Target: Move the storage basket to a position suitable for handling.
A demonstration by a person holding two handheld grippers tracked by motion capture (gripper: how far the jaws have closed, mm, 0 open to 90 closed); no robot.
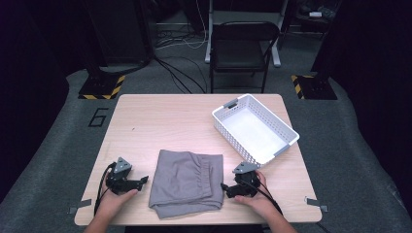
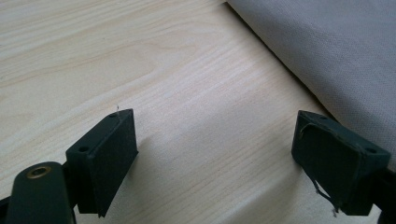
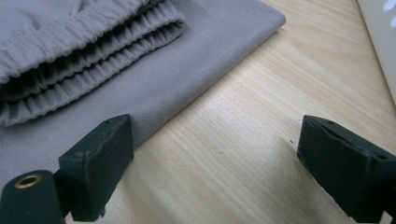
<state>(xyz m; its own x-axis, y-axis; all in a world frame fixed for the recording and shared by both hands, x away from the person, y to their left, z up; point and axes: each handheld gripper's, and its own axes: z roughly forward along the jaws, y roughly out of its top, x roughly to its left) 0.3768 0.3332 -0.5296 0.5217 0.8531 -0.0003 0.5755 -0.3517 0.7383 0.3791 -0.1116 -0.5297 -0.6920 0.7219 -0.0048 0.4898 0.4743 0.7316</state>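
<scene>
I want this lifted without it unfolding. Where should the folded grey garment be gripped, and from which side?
Probably by its two side edges, one gripper each. The folded grey garment lies flat between the left gripper and right gripper, both open and level with the table. Slide a jaw under each edge; the right edge is a thin fold, easily pinched.

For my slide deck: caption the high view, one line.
Folded grey garment on a wooden table, open left claw and right claw flanking it, white basket behind.

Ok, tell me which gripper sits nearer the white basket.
The right gripper: it sits just below the basket's near corner, while the left gripper lies across the folded cloth.
</scene>
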